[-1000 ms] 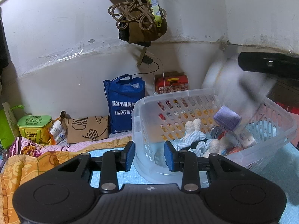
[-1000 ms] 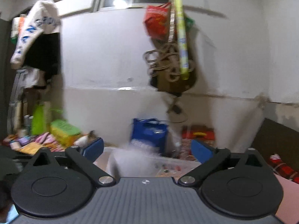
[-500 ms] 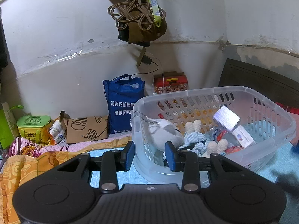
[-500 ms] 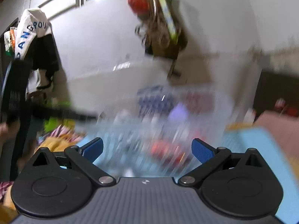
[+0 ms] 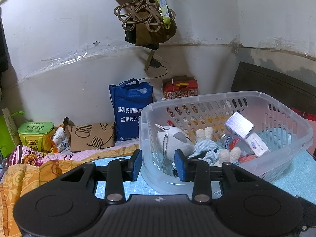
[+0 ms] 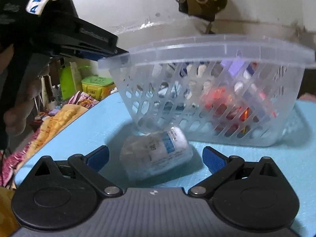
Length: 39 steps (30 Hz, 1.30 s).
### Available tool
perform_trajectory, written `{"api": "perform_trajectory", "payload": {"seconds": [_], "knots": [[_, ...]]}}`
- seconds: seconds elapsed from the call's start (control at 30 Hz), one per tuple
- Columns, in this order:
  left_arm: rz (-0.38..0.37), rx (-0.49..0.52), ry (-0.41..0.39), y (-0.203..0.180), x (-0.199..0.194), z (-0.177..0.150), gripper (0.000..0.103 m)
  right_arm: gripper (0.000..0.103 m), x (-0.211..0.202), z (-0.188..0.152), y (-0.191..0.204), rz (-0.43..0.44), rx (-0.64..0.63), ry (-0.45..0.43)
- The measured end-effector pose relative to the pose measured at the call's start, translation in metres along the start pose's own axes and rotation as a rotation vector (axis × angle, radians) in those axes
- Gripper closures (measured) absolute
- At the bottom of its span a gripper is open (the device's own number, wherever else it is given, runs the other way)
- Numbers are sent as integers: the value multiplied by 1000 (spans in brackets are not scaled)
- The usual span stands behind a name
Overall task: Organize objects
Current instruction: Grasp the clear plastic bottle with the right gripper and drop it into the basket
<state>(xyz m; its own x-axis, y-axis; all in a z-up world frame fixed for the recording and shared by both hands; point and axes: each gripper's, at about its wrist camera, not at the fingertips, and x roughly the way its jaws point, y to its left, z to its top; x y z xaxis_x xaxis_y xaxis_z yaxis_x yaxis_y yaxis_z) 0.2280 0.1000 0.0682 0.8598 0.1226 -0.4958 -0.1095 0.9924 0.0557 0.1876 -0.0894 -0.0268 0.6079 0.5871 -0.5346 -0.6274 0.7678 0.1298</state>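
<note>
Lowered, right tool [image 6: 156, 159] apparently straddles bottle [image 6: 158, 156] beside basket [image 6: 197, 59].

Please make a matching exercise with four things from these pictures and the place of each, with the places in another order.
Things:
1. grey plush toy
2. blue bag
3. clear bottle
4. green box

Places:
A. lying on the blue mat in front of the basket
B. far left, beside the flowered cloth
C. inside the basket
D. standing against the wall

Pairs: 1-C, 2-D, 3-A, 4-B
</note>
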Motion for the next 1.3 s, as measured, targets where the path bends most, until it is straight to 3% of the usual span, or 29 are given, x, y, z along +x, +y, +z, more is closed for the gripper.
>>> {"api": "perform_trajectory", "payload": {"seconds": [0.1, 0.17, 0.77, 1.3], "knots": [[-1, 0, 0, 0, 0, 0, 62, 4, 0, 0, 0, 9, 9, 11], [-1, 0, 1, 0, 0, 0, 63, 24, 0, -3, 1, 12, 19, -2], [0, 2, 1, 0, -1, -2, 62, 24, -25, -16, 11, -46, -8, -218], [-4, 2, 1, 1, -2, -1, 62, 24, -30, -20, 13, -47, -17, -251]]}}
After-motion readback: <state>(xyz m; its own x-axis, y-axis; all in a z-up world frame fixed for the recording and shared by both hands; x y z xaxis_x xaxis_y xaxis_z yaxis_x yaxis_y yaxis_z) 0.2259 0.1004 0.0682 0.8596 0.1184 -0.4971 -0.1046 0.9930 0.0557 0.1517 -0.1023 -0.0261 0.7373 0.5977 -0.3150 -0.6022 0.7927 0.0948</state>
